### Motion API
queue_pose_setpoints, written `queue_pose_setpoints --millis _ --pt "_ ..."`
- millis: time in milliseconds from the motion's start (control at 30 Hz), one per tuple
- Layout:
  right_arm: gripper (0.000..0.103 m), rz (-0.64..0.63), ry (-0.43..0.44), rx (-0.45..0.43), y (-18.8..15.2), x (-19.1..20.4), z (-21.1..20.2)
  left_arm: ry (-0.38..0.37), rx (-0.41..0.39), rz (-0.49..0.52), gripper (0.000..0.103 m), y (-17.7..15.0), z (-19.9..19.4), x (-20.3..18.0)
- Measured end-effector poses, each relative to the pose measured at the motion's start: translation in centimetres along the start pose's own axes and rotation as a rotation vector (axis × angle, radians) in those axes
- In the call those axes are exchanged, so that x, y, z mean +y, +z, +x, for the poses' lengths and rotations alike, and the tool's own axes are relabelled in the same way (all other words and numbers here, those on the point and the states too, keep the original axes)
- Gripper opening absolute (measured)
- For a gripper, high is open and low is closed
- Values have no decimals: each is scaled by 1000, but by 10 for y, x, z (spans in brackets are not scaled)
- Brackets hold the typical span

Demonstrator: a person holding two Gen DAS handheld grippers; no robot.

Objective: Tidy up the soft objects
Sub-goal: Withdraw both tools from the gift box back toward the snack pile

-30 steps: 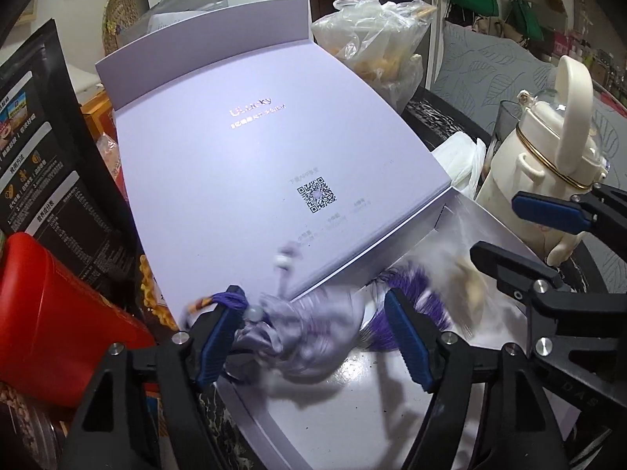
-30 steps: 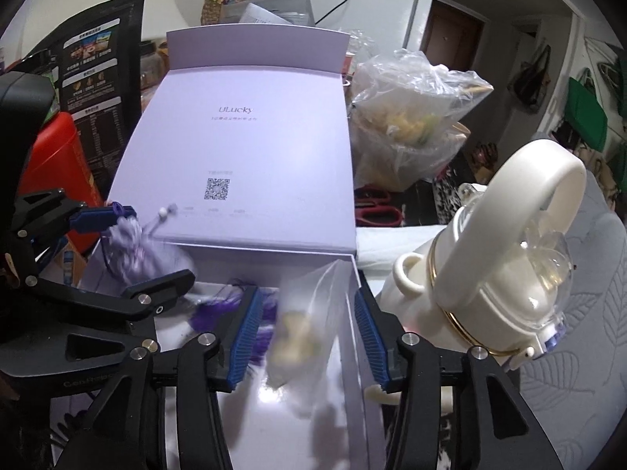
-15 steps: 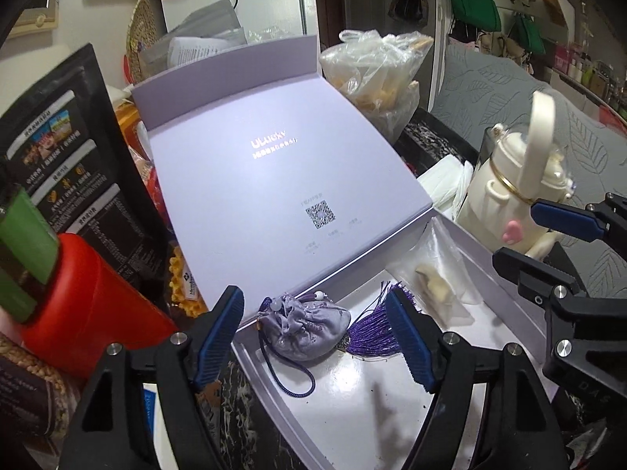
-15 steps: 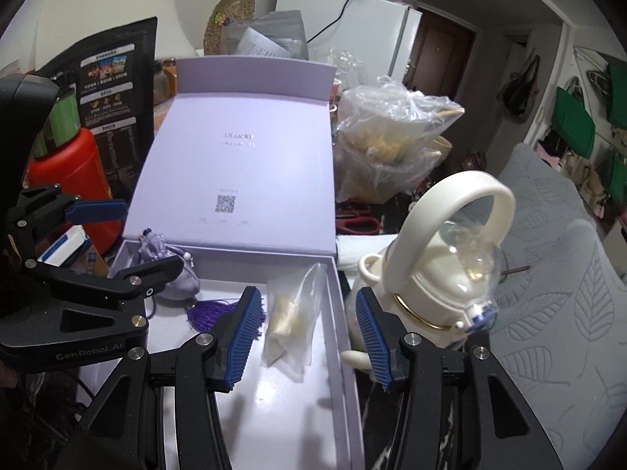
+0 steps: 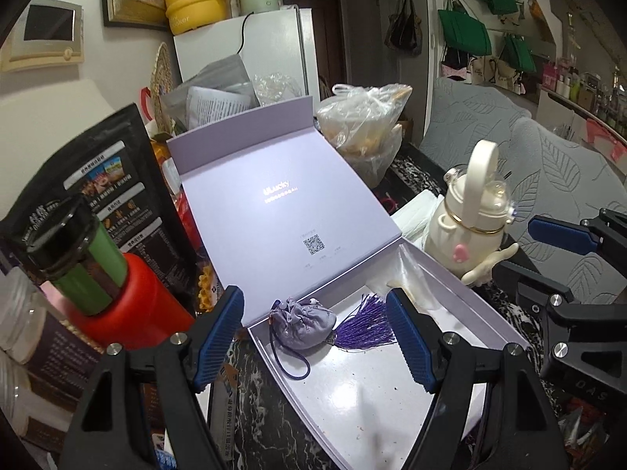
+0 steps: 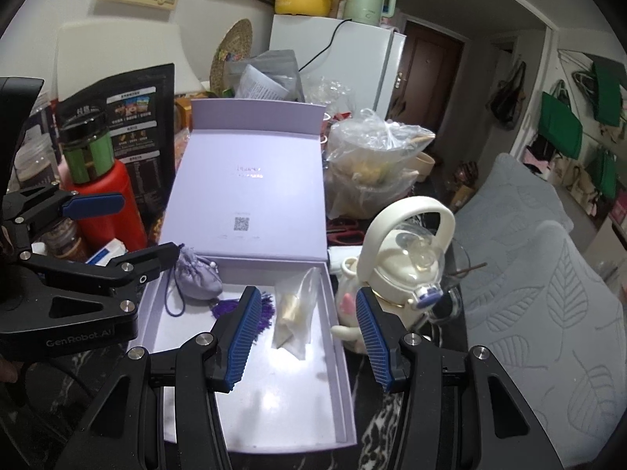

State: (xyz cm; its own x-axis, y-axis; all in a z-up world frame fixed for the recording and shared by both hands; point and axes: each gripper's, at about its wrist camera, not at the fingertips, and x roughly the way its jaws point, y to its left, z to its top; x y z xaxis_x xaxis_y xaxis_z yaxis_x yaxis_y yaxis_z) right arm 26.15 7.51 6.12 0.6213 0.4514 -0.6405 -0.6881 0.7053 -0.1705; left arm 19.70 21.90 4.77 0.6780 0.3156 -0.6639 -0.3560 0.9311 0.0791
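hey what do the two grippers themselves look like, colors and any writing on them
Both the left tongs and right tongs have matte black angular frames with silver screws and blue ribbed pads. The left body reads GenRobot.AI in grey letters.

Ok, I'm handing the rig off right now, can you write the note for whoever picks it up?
Left gripper: open, holding nothing, above the near left end of the lavender box.
Right gripper: open, holding nothing, above the box's right side.
In the box: purple pouch with its tassel at the back left; clear plastic bag with a pale item along the right wall.
Done: both soft items lie inside the tray.
Left: the lid stands open; probably close it. The white kettle-shaped bottle stands close by the box's right wall, so mind it.
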Motion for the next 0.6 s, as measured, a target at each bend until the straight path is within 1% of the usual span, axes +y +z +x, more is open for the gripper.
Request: queue_pose_setpoints --millis 367,600 --pt "50 15 -22 -46 -10 -1 -56 -16 -76 9 75 -3 -57 -11" --pt "50 32 -22 -51 -20 1 -85 -36 -111 20 75 -10 -87 -14"
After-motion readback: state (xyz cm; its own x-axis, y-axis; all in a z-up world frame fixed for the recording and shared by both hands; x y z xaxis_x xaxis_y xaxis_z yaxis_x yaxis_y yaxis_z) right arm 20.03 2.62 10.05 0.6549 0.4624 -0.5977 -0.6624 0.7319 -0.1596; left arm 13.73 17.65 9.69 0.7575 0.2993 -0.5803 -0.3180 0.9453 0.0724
